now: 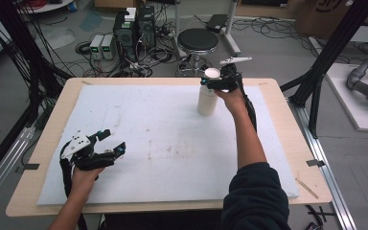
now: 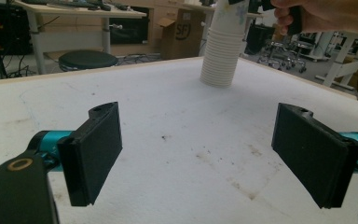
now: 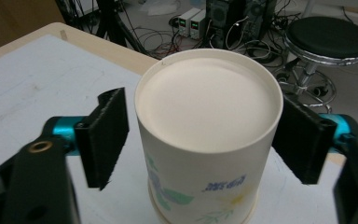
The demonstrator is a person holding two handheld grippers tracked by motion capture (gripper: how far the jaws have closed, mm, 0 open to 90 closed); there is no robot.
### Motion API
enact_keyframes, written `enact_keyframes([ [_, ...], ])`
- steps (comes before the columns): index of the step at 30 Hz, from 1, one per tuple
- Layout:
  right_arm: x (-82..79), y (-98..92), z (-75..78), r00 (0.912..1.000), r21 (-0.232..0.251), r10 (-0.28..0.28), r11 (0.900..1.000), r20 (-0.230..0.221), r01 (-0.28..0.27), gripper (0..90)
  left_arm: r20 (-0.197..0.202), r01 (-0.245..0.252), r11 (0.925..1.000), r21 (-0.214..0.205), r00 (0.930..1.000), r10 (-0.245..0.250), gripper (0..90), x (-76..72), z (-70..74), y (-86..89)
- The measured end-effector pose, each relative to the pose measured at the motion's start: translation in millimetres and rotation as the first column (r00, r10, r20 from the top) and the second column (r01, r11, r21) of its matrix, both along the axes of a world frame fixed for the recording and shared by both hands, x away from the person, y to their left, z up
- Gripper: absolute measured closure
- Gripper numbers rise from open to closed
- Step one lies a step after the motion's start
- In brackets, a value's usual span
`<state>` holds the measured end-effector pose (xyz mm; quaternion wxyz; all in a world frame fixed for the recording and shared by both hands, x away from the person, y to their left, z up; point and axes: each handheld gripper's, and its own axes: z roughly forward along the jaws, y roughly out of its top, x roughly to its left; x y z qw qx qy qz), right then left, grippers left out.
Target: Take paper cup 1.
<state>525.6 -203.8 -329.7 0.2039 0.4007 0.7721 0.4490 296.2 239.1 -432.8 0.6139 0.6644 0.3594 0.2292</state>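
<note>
Reaching for the top cup

I am bracketing the blue-lettered, unreadable top cup (image 3: 208, 140) of the stack (image 1: 207, 98) with my half-open right tool (image 3: 205, 135); left pad apart; left tool (image 2: 212, 156) gaping empty.

White cup stack (image 3: 205, 140); blue-green print; white mat (image 1: 163, 139).
</note>
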Motion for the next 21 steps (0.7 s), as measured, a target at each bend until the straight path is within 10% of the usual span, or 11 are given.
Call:
enact_keyframes([
  [21, 2.0, -0.2, 1.0, 0.9999, 0.012, -0.016, 0.9998, 0.004, 0.016, 33.2, -0.002, -0.001, 1.0, -0.002, 1.0, 0.001, 16.1, 0.2, -0.6, 0.6],
])
